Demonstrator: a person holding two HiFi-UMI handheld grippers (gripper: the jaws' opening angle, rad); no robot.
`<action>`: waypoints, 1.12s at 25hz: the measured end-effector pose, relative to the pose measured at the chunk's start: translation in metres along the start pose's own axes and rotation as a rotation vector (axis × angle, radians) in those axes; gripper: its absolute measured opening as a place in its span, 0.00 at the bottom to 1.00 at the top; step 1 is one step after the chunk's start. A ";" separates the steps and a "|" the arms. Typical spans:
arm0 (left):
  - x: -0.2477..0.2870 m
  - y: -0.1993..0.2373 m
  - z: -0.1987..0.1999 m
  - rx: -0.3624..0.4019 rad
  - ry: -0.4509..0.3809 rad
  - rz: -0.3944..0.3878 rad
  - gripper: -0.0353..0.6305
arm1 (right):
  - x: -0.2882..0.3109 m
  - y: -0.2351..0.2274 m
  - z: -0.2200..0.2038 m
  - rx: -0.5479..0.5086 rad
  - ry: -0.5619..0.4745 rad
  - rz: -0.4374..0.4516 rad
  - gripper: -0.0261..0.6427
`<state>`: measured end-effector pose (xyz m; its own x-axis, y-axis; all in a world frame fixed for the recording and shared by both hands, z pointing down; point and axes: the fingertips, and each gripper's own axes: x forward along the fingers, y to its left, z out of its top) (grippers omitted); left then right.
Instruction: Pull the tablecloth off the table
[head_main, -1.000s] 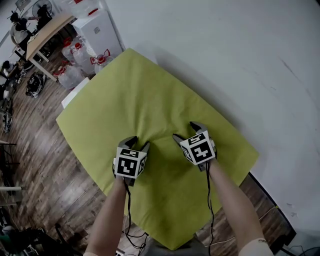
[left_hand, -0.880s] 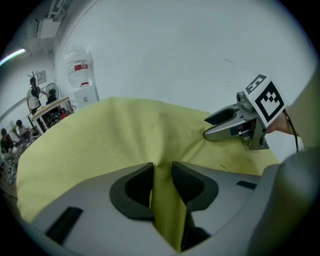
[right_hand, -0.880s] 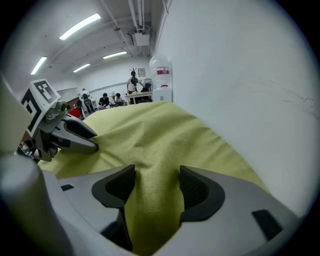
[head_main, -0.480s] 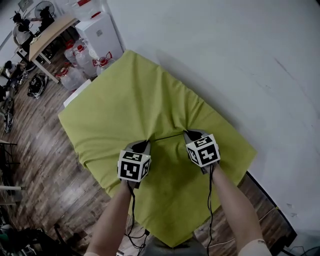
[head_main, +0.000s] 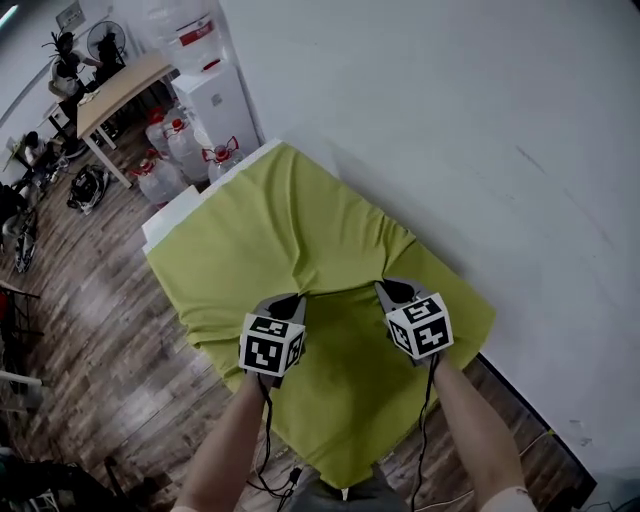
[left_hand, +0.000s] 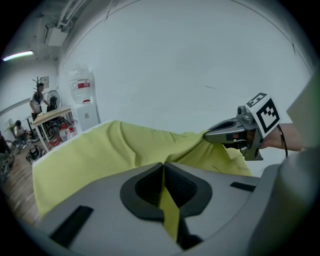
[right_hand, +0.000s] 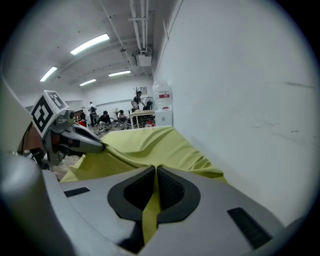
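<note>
We have both grippers clenched on the tablecloth (head_main: 300, 220). The left gripper (head_main: 288, 301) pinches a fold near the cloth's middle. The right gripper (head_main: 388, 290) pinches a second fold near it, on the side toward the wall (head_main: 480, 130). In each gripper view a thin strip of cloth runs down between the closed jaws. Between the two grips the cloth is drawn into a raised ridge, and creases fan from it toward the far corner.

The cloth lies over the bench (head_main: 165, 215), whose bare white edge shows along the far left side, and its near part hangs down toward us. The wall runs close along the right. To the left we see open wooden floor (head_main: 90, 320), with water jugs (head_main: 170, 150) beyond the far corner.

The cloth is plain yellow-green and matte.
</note>
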<state>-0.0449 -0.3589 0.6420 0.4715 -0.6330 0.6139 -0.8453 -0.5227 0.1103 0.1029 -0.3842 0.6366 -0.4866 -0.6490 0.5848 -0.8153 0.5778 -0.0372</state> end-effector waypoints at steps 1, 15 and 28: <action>-0.007 -0.003 0.005 0.006 -0.010 -0.004 0.08 | -0.009 0.002 0.005 0.013 -0.015 0.000 0.08; -0.129 -0.033 0.118 0.088 -0.240 0.010 0.08 | -0.137 0.034 0.123 -0.027 -0.257 -0.050 0.08; -0.284 -0.046 0.274 0.184 -0.551 0.083 0.08 | -0.285 0.080 0.308 -0.172 -0.569 -0.078 0.08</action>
<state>-0.0709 -0.3116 0.2480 0.5080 -0.8540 0.1125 -0.8509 -0.5178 -0.0886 0.0795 -0.3048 0.2171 -0.5576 -0.8284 0.0534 -0.8161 0.5588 0.1476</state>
